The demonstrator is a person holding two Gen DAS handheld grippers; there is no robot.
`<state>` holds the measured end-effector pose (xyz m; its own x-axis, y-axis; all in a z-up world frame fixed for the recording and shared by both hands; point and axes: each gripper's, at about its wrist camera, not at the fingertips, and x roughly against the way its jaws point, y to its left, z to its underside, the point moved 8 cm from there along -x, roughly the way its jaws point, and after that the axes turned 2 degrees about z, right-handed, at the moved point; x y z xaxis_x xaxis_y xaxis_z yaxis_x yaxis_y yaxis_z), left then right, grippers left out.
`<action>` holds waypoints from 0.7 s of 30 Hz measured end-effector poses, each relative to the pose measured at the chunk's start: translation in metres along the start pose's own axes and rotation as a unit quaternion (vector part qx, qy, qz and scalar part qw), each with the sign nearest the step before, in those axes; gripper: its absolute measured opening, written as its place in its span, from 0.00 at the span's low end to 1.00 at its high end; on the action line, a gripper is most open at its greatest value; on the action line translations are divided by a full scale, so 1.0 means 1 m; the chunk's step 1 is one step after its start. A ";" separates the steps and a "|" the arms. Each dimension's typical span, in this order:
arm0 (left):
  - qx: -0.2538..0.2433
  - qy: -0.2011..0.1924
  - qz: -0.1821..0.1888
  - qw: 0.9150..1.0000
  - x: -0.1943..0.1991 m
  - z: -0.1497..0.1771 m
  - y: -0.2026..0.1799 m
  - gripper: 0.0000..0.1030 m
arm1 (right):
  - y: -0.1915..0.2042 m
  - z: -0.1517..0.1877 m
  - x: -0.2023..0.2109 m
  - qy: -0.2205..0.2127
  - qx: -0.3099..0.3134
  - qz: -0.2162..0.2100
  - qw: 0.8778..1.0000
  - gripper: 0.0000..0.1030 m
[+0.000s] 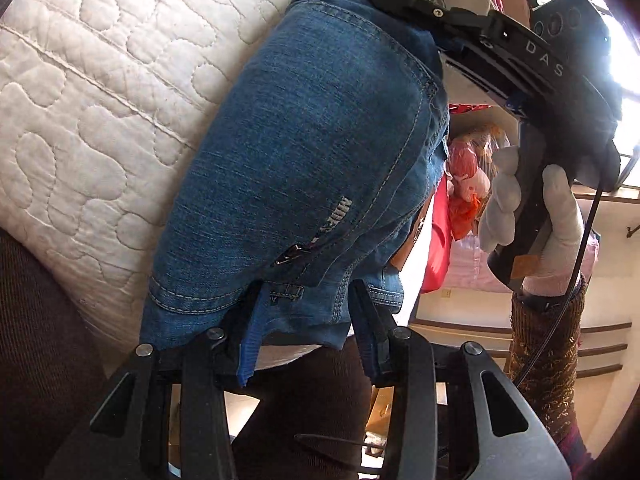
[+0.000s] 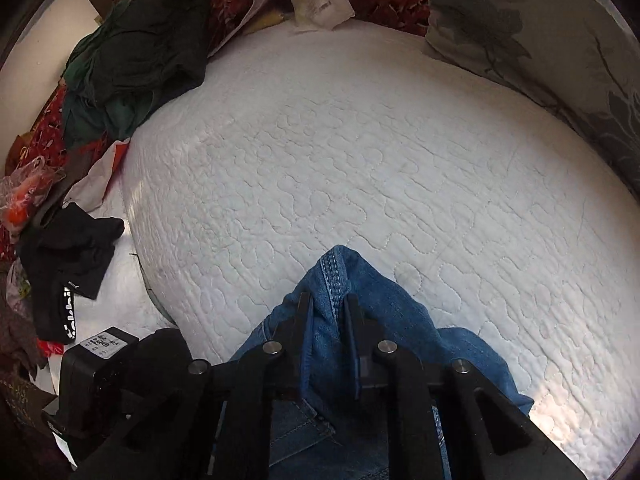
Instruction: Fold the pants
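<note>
Blue jeans (image 1: 300, 140) hang bunched over a white quilted mattress (image 1: 80, 100). My left gripper (image 1: 308, 300) is shut on the waistband end, with denim filling the gap between its fingers. In the left wrist view my right gripper (image 1: 400, 0) reaches in from the upper right, held by a hand in a grey glove (image 1: 560, 208); its tips meet the far end of the jeans. In the right wrist view the right gripper (image 2: 326, 304) is shut on a seamed fold of the jeans (image 2: 384, 320), which peaks just past its fingertips above the mattress (image 2: 360, 160).
A heap of dark green clothes (image 2: 140, 48) and a black garment (image 2: 72, 256) lie along the bed's left side. A grey floral pillow (image 2: 560, 60) lines the right edge. Red patterned cloth and papers (image 2: 320, 4) sit at the far end. Pink and orange bags (image 1: 464, 184) hang beyond the bed.
</note>
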<state>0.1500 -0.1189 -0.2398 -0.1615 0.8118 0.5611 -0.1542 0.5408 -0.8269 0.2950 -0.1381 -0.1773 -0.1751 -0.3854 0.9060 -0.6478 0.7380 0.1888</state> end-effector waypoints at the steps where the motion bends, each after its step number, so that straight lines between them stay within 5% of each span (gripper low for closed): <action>1: 0.004 0.000 0.004 1.000 0.001 -0.001 0.001 0.37 | -0.006 -0.001 -0.008 0.007 -0.002 0.008 1.000 0.13; 4: 0.006 0.004 0.011 1.000 0.013 0.000 0.003 0.37 | -0.018 0.003 -0.028 0.023 -0.013 0.013 1.000 0.17; 9: -0.067 0.017 0.017 0.997 0.051 0.007 -0.027 0.37 | -0.047 0.009 0.030 -0.049 -0.124 -0.056 0.989 0.26; 12: -0.124 -0.021 0.003 0.992 0.080 -0.020 -0.055 0.40 | -0.091 0.037 0.076 -0.107 -0.217 -0.066 0.968 0.40; 15: -0.124 -0.066 -0.034 0.990 0.090 -0.074 -0.061 0.65 | -0.135 0.082 0.093 -0.130 -0.301 -0.042 0.944 0.49; 21: -0.074 -0.048 -0.057 0.994 0.037 -0.141 -0.056 0.65 | -0.162 0.148 0.063 -0.130 -0.416 -0.088 0.896 0.49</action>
<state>0.2905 -0.0884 -0.1780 -0.2453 0.7220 0.6470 -0.0326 0.6609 -0.7498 0.2792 -0.3636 -0.2064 -0.3612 -0.5732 0.7355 0.0759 0.7681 0.6358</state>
